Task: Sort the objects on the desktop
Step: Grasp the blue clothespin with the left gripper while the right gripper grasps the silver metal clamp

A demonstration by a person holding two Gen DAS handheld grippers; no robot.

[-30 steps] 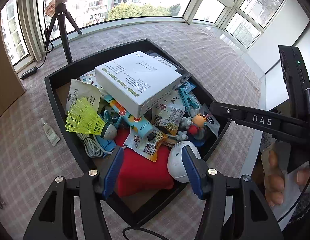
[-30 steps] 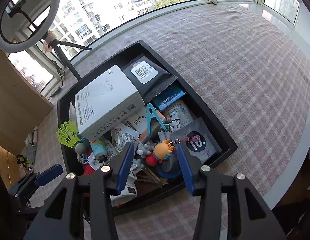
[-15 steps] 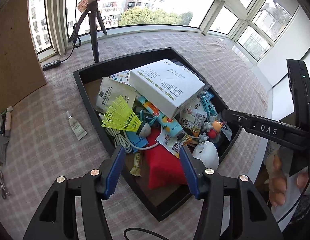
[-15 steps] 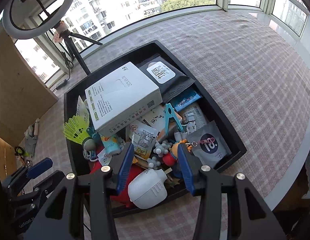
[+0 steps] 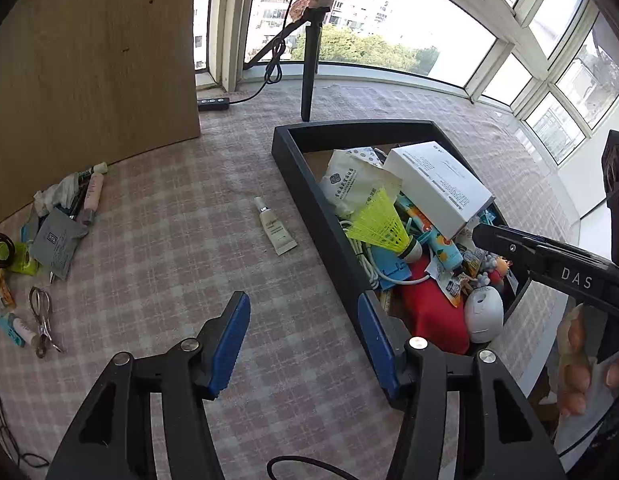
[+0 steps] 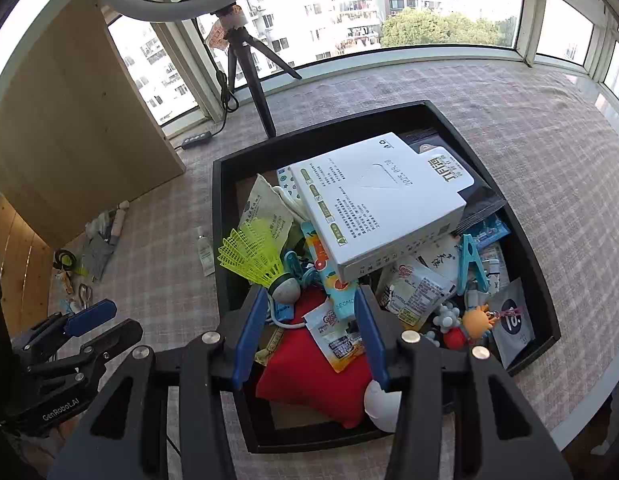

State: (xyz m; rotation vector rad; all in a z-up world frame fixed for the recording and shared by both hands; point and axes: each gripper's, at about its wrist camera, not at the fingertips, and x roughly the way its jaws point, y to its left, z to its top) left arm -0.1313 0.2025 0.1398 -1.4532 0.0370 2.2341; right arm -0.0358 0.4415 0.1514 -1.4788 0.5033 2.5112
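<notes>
left gripper [image 5: 303, 342] hangs wide open over the checked cloth [image 5: 157, 264], nothing between its blue pads, its right finger just at the tray's near left wall. right gripper [image 6: 309, 334] is open too, above the tray's near end, with the red pouch [image 6: 305, 372] and a snack sachet [image 6: 335, 338] showing in the gap, not gripped.

the black tray [image 5: 309, 188] stands on the cloth, heaped above its walls. its left wall runs from the tripod [image 5: 309, 68] foot toward the left gripper. left of that wall there is a broad bare strip of cloth. only a small cream tube [image 5: 274, 226] lies there, flat, apart from the wall, long axis roughly along it, cap pointing away toward the window. farther left, by the wooden panel [image 5: 89, 60], a loose cluster: grey sachet [image 5: 55, 240], pink tube [image 5: 94, 194], scissors [image 5: 41, 316], and small bits hard to name.

inside the tray, a white box [image 6: 373, 204] lies on top, tilted, long axis running diagonally from the near left to the far right corner, printed face up. a yellow shuttlecock [image 6: 255, 258] lies on its side at the left wall, skirt to the far left, cork toward the right gripper. a blue clothes peg [image 6: 471, 260] rests on the right side. a white rounded gadget [image 5: 483, 314] sits at the near wall beside the red pouch. a doll keychain [image 6: 475, 322] lies near the right wall. the tray's far end shows some bare floor.
</notes>
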